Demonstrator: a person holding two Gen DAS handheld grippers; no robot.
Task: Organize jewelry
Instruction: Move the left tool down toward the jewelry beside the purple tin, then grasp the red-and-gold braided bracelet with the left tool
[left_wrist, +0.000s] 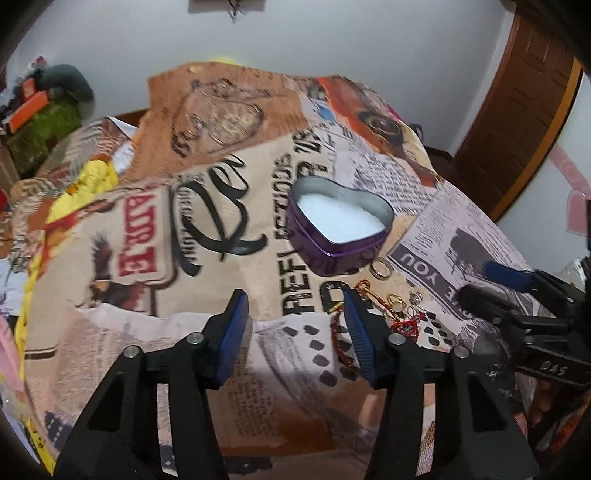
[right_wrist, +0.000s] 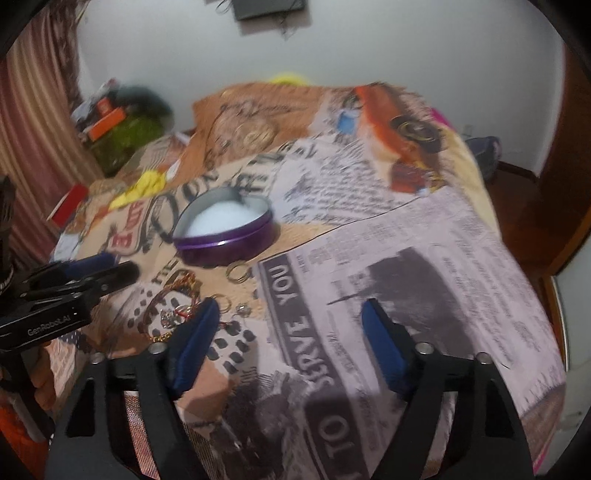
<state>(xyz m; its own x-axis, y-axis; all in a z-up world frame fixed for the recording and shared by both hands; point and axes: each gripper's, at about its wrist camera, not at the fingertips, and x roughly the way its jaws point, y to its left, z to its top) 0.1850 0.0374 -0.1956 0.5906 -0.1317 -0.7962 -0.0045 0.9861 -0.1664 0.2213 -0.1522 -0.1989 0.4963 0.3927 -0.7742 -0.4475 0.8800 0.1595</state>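
- Purple heart-shaped tin (left_wrist: 341, 225) sits open on the printed cloth (left_wrist: 207, 332), white padding showing inside, nothing in it that I can make out.
- Jewelry pile (left_wrist: 384, 306) lies on the cloth just on the near side of the tin: a pair of gold rings (left_wrist: 380, 269) almost touching the tin's wall, then a red-and-gold tangle, a beaded bracelet and small silver pieces closer to the grippers.
- Left gripper (left_wrist: 295, 321) hovers with its jaws spread wide and nothing between them; the pile sits at and just beyond its right-hand fingertip, slightly off its centre line, with the tin straight ahead past the pile.
- Right gripper (right_wrist: 288, 325) is likewise spread apart and empty; seen from its own camera the pile (right_wrist: 184, 306) lies at its left-hand fingertip and the tin (right_wrist: 225, 236) up and to the left.
- Judging from both views, the pile lies between the two tools, roughly equally near each.
- Whichever moves must swing inward to centre a piece between its fingers, then carry it a short way forward into the tin.
- The bracelet's loop lies flat, so a pinch across its rim looks the likeliest hold.
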